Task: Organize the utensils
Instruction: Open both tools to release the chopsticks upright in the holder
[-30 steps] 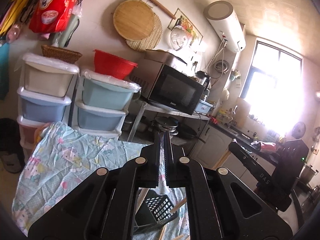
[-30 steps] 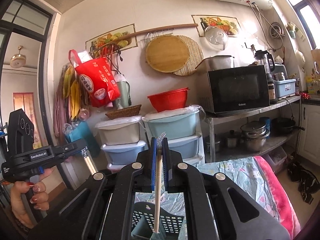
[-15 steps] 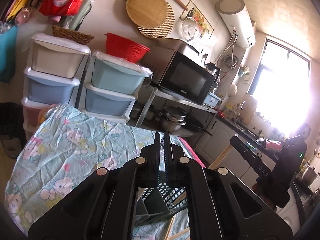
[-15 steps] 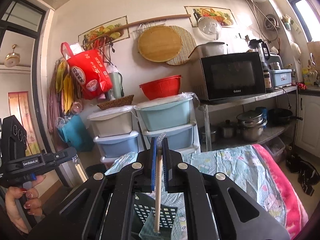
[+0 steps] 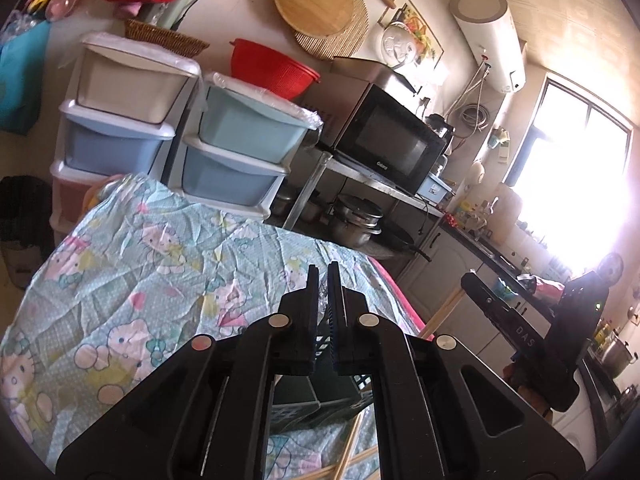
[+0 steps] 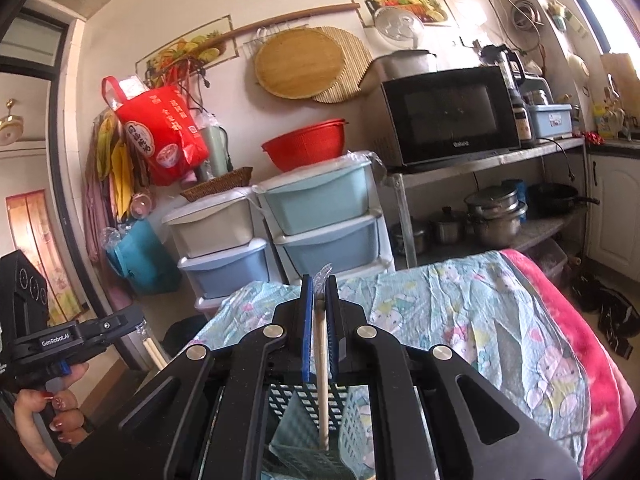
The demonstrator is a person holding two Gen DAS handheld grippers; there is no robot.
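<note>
Across the lower half of both frames spreads the surface [image 5: 132, 280], draped in a cartoon-print cloth. Low at centre, behind the black gripper bodies, sits the dark slotted basket [image 6: 296, 396]; in the right wrist view a paler blue mesh piece [image 6: 356, 420] stands just beside it, and whether that is a second compartment or a separate bin cannot be told.

The right gripper [image 6: 319, 292] has its fingers closed down to a narrow gap on 1 wooden chopstick [image 6: 322, 384]. The stick's long axis runs along the fingers, nearly vertical in the frame, and its lower end hangs over the basket's opening or just within it; contact with the bottom is hidden. The coming move turns on this: the stick already points down into the basket, so it likely needs only lowering and letting go, not turning.

The left gripper [image 5: 323, 288] shows its fingers nearly together with only clear film between them, so it seems to carry nothing. At the bottom centre of its frame, 2 or more loose chopsticks [image 5: 348, 452] lie on the cloth, slanting, just below the basket, and this hand is plainly the nearer to them.
</note>
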